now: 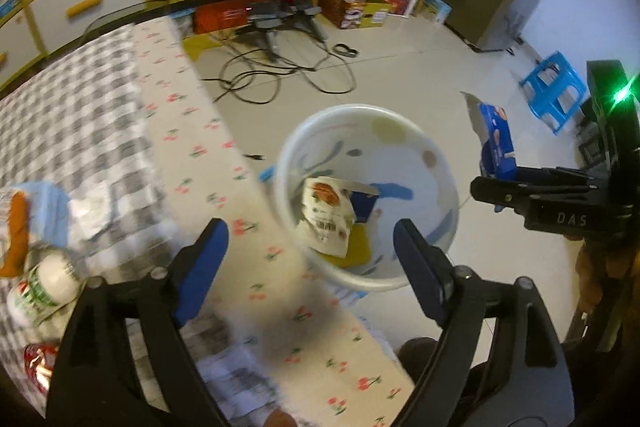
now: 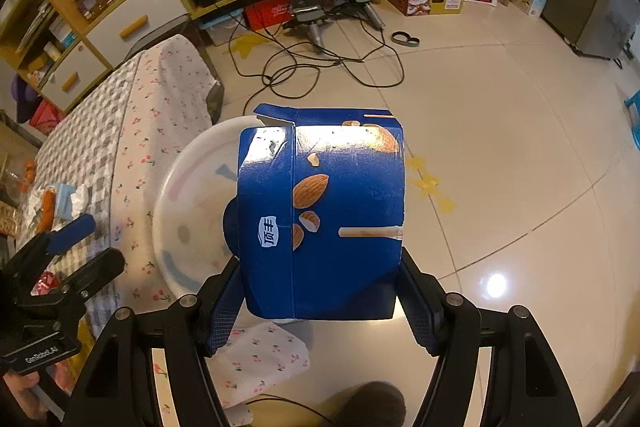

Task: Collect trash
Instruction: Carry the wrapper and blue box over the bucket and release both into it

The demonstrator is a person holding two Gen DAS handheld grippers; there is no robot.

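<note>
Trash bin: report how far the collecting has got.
Done: a cream snack wrapper lies in the white bin, under the open, empty left gripper. In hand: the right gripper clamps a blue box over the bin, not yet dropped. Left: a bottle, crumpled paper and other scraps remain on the table.

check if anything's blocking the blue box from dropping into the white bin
Nothing visible does. The right gripper holds the blue box above the white bin, whose mouth is open, with only a snack wrapper lying inside. The left gripper is open and empty.
</note>
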